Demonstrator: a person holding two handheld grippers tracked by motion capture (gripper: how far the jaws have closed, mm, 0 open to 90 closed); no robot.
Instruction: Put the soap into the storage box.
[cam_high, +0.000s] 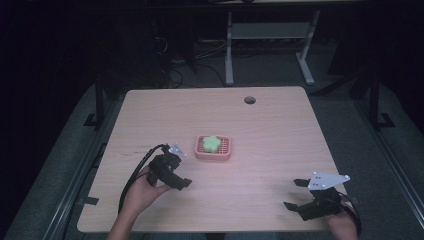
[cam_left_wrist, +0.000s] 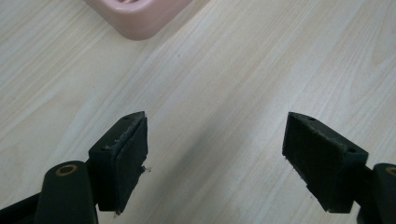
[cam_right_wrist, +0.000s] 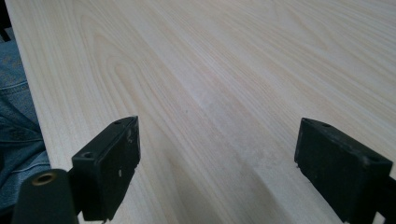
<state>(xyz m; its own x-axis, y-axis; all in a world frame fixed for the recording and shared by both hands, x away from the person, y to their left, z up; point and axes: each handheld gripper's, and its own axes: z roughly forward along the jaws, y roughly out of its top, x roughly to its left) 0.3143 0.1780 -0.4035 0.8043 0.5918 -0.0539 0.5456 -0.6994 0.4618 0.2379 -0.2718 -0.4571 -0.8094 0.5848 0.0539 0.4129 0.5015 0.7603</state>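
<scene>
We see both claws apart, empty — left gripper (cam_high: 186, 183) frame-left, right gripper (cam_high: 292, 194) lower right; soap (cam_high: 212, 143) in dish (cam_high: 226, 154), centre, untouched.

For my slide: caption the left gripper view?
Left claw open above the wooden table, with a pink dish corner ahead.

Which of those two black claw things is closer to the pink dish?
The left gripper: it sits just beside the pink dish, whose corner appears in its own view. The right gripper sits far off near the table's edge.

pink tray (cam_left_wrist: 140, 16) cut off by top edge (left gripper view)
</scene>
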